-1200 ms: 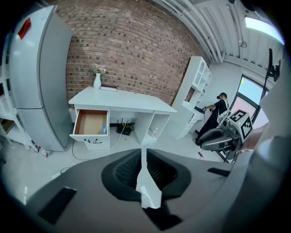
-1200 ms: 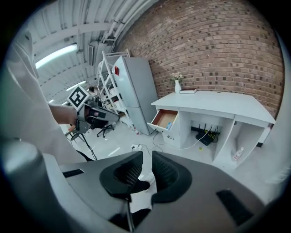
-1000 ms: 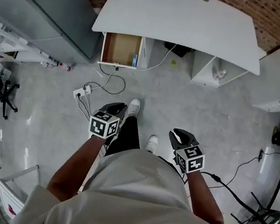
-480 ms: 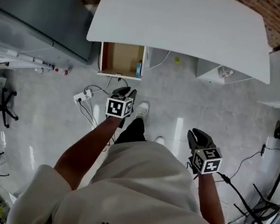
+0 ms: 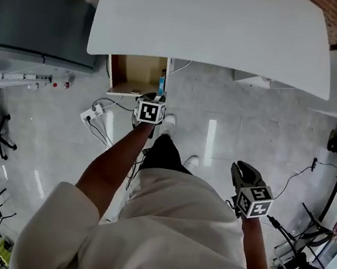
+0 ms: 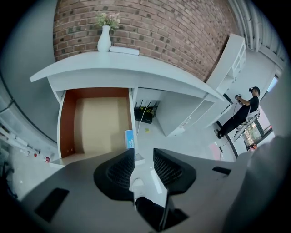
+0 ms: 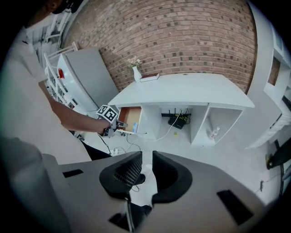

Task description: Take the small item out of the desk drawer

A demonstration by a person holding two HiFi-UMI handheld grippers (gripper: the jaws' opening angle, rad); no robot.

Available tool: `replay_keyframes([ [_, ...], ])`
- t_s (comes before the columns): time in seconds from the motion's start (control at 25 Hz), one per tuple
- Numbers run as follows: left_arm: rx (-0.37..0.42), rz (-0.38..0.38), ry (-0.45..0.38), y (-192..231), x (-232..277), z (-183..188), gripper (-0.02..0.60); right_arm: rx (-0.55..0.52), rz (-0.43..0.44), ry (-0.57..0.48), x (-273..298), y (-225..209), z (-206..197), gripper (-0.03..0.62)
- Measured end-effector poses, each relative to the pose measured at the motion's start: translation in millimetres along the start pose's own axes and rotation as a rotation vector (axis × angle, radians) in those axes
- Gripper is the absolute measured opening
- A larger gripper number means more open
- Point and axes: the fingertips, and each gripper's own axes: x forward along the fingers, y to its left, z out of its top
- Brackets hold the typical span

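The white desk's drawer stands pulled out, with a brown inside. A small blue item stands upright at its front right corner; the head view shows this blue item too. My left gripper hovers just in front of that corner, its jaws opening, with nothing between them. In the head view the left gripper reaches the drawer's front edge. My right gripper hangs low at my right side, far from the drawer. In its own view the right gripper shows a narrow gap over bare floor.
The white desk top carries a vase and a book. A power strip with cables lies on the floor left of my feet. A grey cabinet stands at the left. A person stands far right.
I have stepped closer to the desk. My left gripper has reached forward from beside my legs to the drawer's front. The right gripper has stayed back at my side.
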Motion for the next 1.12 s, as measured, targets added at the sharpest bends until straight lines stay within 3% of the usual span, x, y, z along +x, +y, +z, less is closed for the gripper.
replay_keyframes([
  [0.4, -0.049, 0.018, 0.096, 28.5, 87.5, 4.1, 0.164, 0.122, -0.059, 0.099, 14.0, -17.6, -20.0, 0.092],
  [0.64, -0.082, 0.041, 0.109, 48.6, 119.6, 13.1, 0.167, 0.171, -0.056, 0.114, 26.8, -11.8, -17.2, 0.091],
  [0.88, -0.054, 0.034, 0.153, 49.9, 150.0, 2.6, 0.168, 0.221, -0.070, 0.124, 25.0, -14.1, -23.7, 0.087],
  [1.12, -0.041, 0.053, 0.163, 49.4, 156.2, -1.4, 0.121, 0.231, -0.097, 0.130, 17.7, -17.9, -26.8, 0.087],
])
